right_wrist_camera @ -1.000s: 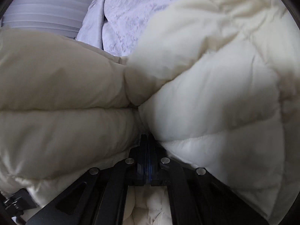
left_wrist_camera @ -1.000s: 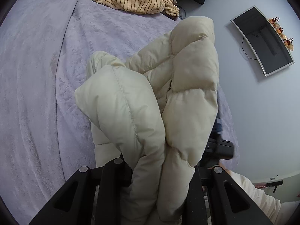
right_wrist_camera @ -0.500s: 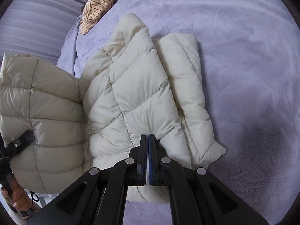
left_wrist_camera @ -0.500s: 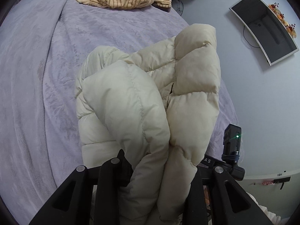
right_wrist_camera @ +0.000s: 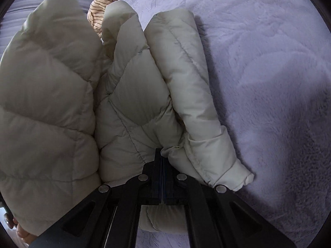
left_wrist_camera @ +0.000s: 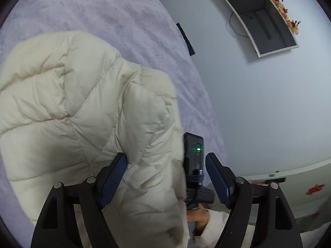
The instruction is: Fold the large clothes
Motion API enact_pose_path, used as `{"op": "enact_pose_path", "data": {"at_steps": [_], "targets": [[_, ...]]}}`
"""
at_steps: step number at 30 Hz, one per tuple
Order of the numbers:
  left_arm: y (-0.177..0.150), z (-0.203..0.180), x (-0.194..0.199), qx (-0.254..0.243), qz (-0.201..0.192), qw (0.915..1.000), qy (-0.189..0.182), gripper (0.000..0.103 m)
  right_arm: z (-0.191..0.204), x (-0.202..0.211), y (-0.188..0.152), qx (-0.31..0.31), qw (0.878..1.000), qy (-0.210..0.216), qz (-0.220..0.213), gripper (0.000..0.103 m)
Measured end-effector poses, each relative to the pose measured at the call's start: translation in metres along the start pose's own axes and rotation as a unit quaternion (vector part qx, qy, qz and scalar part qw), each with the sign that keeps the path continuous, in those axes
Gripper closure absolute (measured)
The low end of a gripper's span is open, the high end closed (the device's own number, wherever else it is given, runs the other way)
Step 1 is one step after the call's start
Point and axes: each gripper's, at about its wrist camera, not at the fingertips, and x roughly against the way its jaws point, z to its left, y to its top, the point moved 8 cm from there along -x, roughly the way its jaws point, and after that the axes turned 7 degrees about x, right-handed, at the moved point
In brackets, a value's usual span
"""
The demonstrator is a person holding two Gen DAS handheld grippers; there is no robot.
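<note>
A cream quilted puffer jacket (left_wrist_camera: 82,111) lies folded on a lilac blanket-covered bed (left_wrist_camera: 115,20). My left gripper (left_wrist_camera: 165,177) is open; its blue pads stand wide apart, the left pad touching the jacket's folded edge, which bulges between them. In the right wrist view the jacket (right_wrist_camera: 132,103) fills the left and middle, with a sleeve (right_wrist_camera: 190,86) lying along its right side. My right gripper (right_wrist_camera: 163,159) is shut on the jacket's edge beside the sleeve cuff. The right gripper's body with a green light (left_wrist_camera: 194,157) shows between the left fingers.
A striped yellow garment (right_wrist_camera: 103,6) lies at the far end of the bed. A wall-mounted screen (left_wrist_camera: 258,18) hangs on the pale wall to the right. The bed's edge runs diagonally past the left gripper. Bare blanket (right_wrist_camera: 269,82) spreads right of the jacket.
My left gripper has opened and let go of the jacket fold, which now lies down on the bed. My right gripper stays shut on the jacket and has moved closer over it.
</note>
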Motion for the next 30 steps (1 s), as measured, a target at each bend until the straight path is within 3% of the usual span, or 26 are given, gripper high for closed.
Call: {"op": "enact_pose_path", "data": {"at_steps": [4,7,12,16,18,19,20,23,25,26,30], "targets": [[0.002,0.0,-0.013,-0.023,0.011,0.9997,-0.005,0.025,-0.007,0.0,0.001,-0.014,0.999,0.029,0.0,0.103],[0.003,0.001,-0.003,-0.02,0.005,0.9995,-0.024,0.025,-0.013,0.008,0.002,-0.032,0.998,0.053,0.001,0.103],[0.006,0.011,0.003,-0.019,0.002,0.9996,-0.022,0.025,-0.019,0.016,0.006,-0.053,0.996,0.076,0.01,0.1],[0.002,0.006,0.007,-0.025,0.001,0.9991,-0.035,0.025,-0.027,0.059,0.018,-0.069,0.994,0.079,-0.023,0.097],[-0.003,0.007,0.006,-0.028,0.008,0.9989,-0.038,0.025,-0.031,0.088,0.031,-0.08,0.992,0.084,-0.053,0.072],[-0.007,0.005,0.004,-0.031,0.011,0.9987,-0.038,0.025,-0.031,0.1,0.04,-0.085,0.99,0.092,-0.067,0.046],[-0.009,0.005,0.003,-0.035,0.013,0.9986,-0.037,0.025,-0.029,0.11,0.047,-0.083,0.988,0.102,-0.076,0.042],[-0.014,0.004,0.0,-0.047,0.02,0.9982,-0.032,0.025,-0.014,0.111,0.076,-0.047,0.991,0.112,-0.062,0.046],[-0.016,0.002,-0.003,-0.05,0.024,0.9979,-0.032,0.025,-0.003,0.093,0.082,-0.015,0.994,0.102,-0.031,0.073],[-0.016,0.002,-0.005,-0.053,0.025,0.9977,-0.035,0.025,-0.002,0.08,0.087,-0.003,0.996,0.091,-0.013,0.096],[-0.021,-0.002,-0.025,-0.087,0.041,0.9948,-0.034,0.025,0.007,0.034,0.114,0.05,0.997,0.056,0.037,0.098]]}}
